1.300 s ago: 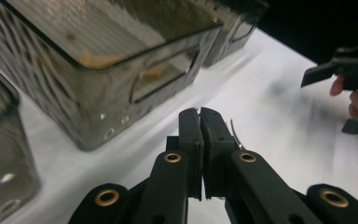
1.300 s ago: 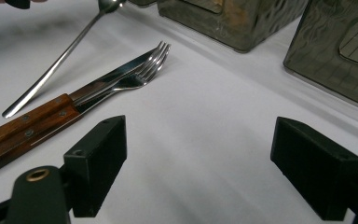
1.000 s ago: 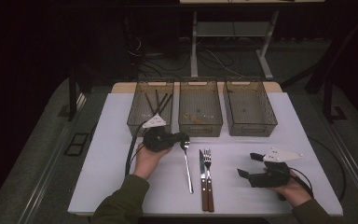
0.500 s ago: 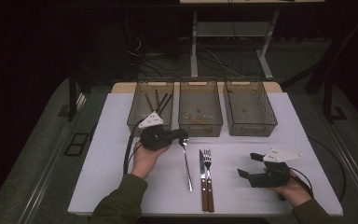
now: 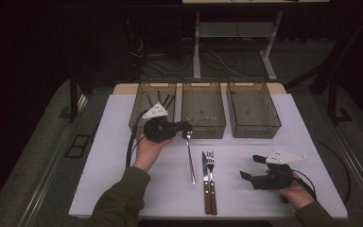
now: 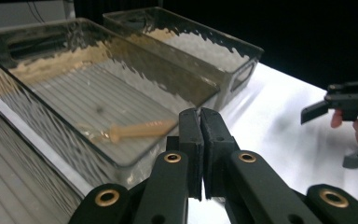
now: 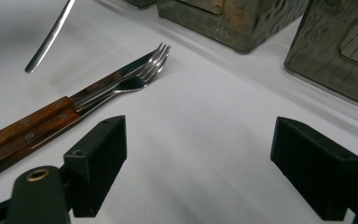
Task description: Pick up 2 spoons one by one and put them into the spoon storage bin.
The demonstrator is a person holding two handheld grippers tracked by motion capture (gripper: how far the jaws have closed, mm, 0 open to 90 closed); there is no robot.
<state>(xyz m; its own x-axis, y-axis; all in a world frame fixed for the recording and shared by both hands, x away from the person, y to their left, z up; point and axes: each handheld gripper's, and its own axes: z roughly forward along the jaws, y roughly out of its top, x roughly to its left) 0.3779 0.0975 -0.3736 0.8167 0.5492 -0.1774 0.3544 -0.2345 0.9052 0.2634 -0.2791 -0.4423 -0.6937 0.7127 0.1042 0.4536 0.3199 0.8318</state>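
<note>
Right gripper (image 5: 251, 166), held low in the person's right hand (image 5: 297, 193) at the near right of the white table (image 5: 307, 132): jaws spread wide, nothing between them, only bare tabletop in the gap. Ahead of and to the left of these jaws in the right gripper view lie a wood-handled knife (image 7: 51, 114) and a wood-handled fork (image 7: 121, 88), side by side and touching, tips pointing away from the person; neither touches the jaws. Beyond them, farther left of the same jaws, a slim metal handle (image 7: 49, 35) of a spoon (image 5: 189, 156); in the high view its bowl end sits at the tips of the left gripper (image 5: 188, 126), but whether the jaws grip it cannot be told. Left gripper, held in the left hand (image 5: 147, 150) at the front edge of the bins: in its own view the jaws stand pressed together with no visible gap. Just past those jaw tips, the middle clear bin (image 6: 98, 98), containing a small pale wooden utensil (image 6: 135, 130) lying flat on its floor. Beyond and to the right of the jaws, the right-hand clear bin (image 6: 200, 51). To the left of the jaws, the left-hand clear bin (image 5: 152, 101), holding several dark slender items (image 5: 168, 101) that cannot be identified.
</note>
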